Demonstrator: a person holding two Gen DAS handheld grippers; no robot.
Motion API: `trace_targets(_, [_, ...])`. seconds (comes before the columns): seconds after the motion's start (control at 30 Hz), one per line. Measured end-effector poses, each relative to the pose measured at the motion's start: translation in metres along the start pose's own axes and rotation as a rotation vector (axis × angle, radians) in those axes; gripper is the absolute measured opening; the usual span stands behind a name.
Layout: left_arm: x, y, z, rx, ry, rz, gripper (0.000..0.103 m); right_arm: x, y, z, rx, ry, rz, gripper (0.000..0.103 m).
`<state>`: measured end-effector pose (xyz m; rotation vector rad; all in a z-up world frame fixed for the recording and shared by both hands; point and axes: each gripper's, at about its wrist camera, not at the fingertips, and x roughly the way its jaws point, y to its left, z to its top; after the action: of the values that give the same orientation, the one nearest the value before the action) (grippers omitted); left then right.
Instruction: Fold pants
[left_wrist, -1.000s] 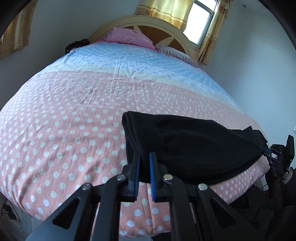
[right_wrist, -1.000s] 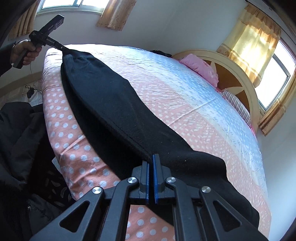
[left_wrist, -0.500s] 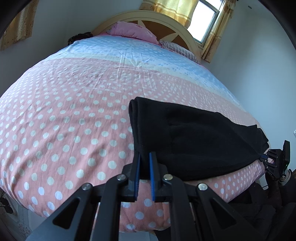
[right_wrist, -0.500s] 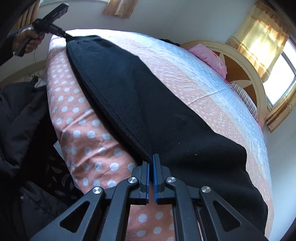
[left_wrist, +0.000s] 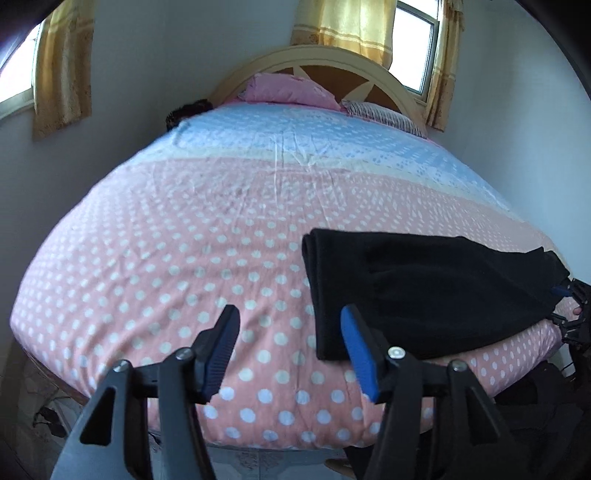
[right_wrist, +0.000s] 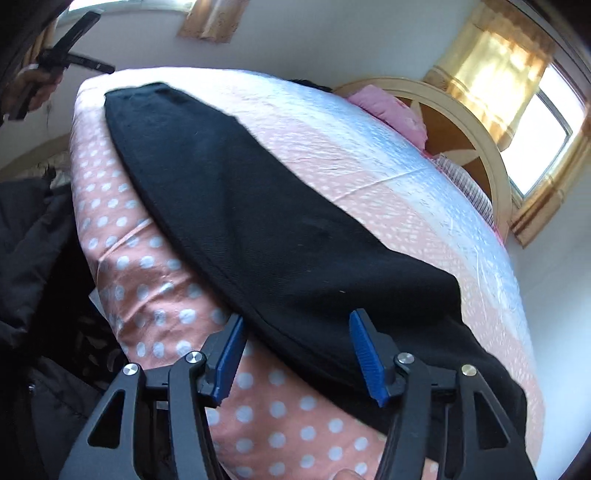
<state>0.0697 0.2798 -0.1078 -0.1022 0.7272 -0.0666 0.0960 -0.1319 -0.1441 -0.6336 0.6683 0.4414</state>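
The black pants (left_wrist: 424, 291) lie flat along the near edge of the bed, folded lengthwise; they also show in the right wrist view (right_wrist: 280, 236). My left gripper (left_wrist: 290, 314) is open and empty, just left of the pants' left end, over the polka-dot cover. My right gripper (right_wrist: 295, 321) is open, its jaws standing either side of the pants' near seam edge at their right end, gripping nothing. The left gripper also shows far off in the right wrist view (right_wrist: 74, 64), and the right gripper in the left wrist view (left_wrist: 570, 306).
The bed (left_wrist: 184, 258) has a pink polka-dot and blue cover, a pink pillow (left_wrist: 291, 90) and a curved headboard (left_wrist: 314, 59) at the far end. Dark clothing (right_wrist: 26, 258) hangs beside the bed's near edge. Walls and curtained windows surround the bed.
Both grippers opened and let go of the pants, which now rest flat on the bed. Both grippers drew back slightly from the fabric.
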Motion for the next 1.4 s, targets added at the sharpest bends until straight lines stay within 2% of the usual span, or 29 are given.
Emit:
trace_targets(0.07, [-0.009, -0.011, 0.01, 0.024, -0.037, 0.026, 0.06, -0.008, -0.019, -0.004, 0.072, -0.016, 0.002, 0.058])
trace_targets(0.17, [-0.01, -0.043, 0.025, 0.068, -0.074, -0.036, 0.06, -0.015, -0.046, -0.012, 0.187, -0.025, -0.025, 0.058])
trace_targets(0.3, [0.011, -0.126, 0.038, 0.238, -0.055, -0.107, 0.06, -0.031, -0.081, -0.03, 0.382, -0.045, -0.076, 0.058])
trace_targets(0.33, [0.018, -0.148, 0.039, 0.274, -0.041, -0.134, 0.06, -0.035, -0.092, -0.036, 0.43, -0.056, -0.087, 0.058])
trace_targets(0.47, [0.042, -0.243, 0.037, 0.382, 0.015, -0.347, 0.06, -0.047, -0.128, -0.066, 0.586, -0.066, -0.144, 0.058])
trace_targets(0.57, [0.052, -0.309, 0.027, 0.474, 0.056, -0.473, 0.06, -0.051, -0.149, -0.09, 0.72, -0.062, -0.181, 0.058])
trace_targets(0.67, [0.063, -0.366, 0.012, 0.564, 0.095, -0.555, 0.06, -0.054, -0.17, -0.115, 0.862, -0.076, -0.192, 0.058])
trace_targets(0.77, [0.07, -0.408, -0.003, 0.644, 0.12, -0.593, 0.06, -0.059, -0.194, -0.141, 1.013, -0.099, -0.199, 0.058])
trace_targets(0.9, [0.076, -0.431, -0.014, 0.677, 0.153, -0.612, 0.06, -0.072, -0.217, -0.174, 1.172, -0.145, -0.211, 0.058])
trace_targets(0.93, [0.077, -0.434, -0.015, 0.681, 0.157, -0.618, 0.057, -0.074, -0.222, -0.181, 1.206, -0.157, -0.208, 0.058])
trace_targets(1.0, [0.083, -0.437, -0.015, 0.693, 0.17, -0.605, 0.052, -0.077, -0.233, -0.193, 1.25, -0.167, -0.206, 0.058])
trace_targets(1.2, [0.094, -0.433, -0.017, 0.673, 0.195, -0.602, 0.051, -0.076, -0.26, -0.214, 1.325, -0.181, -0.21, 0.058])
trace_targets(1.37, [0.098, -0.432, -0.018, 0.679, 0.182, -0.59, 0.051, -0.055, -0.275, -0.219, 1.345, -0.137, -0.212, 0.047])
trace_targets(1.4, [0.099, -0.432, -0.018, 0.678, 0.179, -0.592, 0.051, -0.048, -0.28, -0.22, 1.353, -0.135, -0.203, 0.039])
